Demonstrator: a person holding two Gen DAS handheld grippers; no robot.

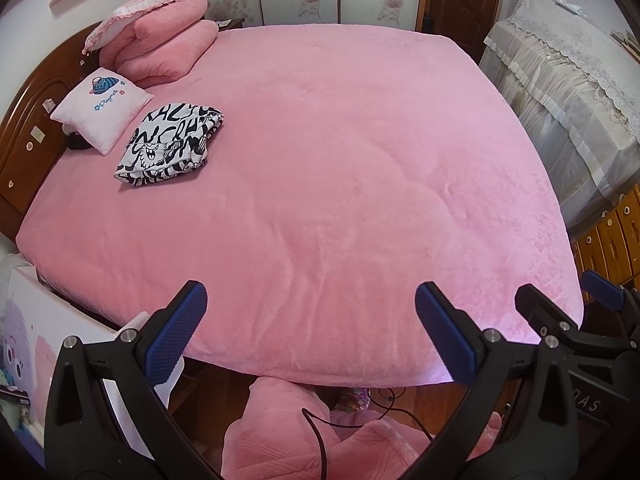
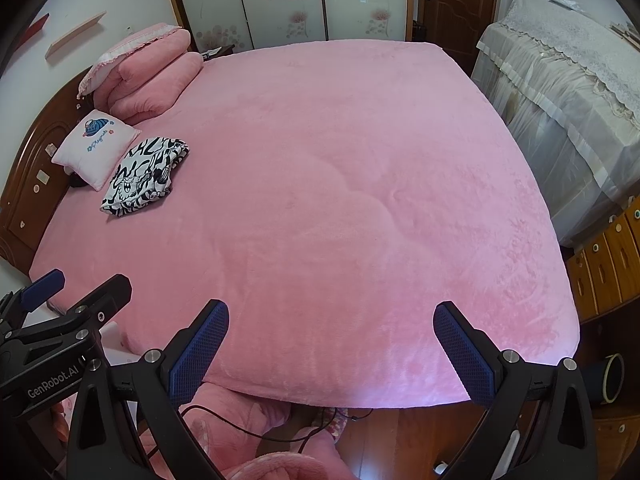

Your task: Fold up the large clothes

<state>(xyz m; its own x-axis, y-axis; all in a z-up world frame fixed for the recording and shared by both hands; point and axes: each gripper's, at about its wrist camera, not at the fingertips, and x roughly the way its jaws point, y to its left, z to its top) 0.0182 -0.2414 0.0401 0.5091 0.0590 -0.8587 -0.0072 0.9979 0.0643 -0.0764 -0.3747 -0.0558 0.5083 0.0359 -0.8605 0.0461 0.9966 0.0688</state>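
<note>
Left wrist view has my left gripper (image 1: 310,332) fingers spread wide on nothing, hanging off the bed's (image 1: 360,208) foot edge. The right gripper (image 2: 330,350) is the same, gaping and empty. I reckon they're parked back because the black-and-white printed garment (image 1: 170,144) already sits folded near the headboard-side corner, beside the small pillow (image 1: 102,110). It's a compact, slightly lumpy bundle.

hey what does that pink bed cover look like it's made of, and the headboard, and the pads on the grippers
Pink bed cover: likely plush fleece, matte with a soft, fuzzy nap. Headboard: looks like dark varnished wood, glossy with carved panels. Pads on the left hand-held gripper and the right hand-held gripper: blue, probably rubber, with a fine gridded texture.
</note>
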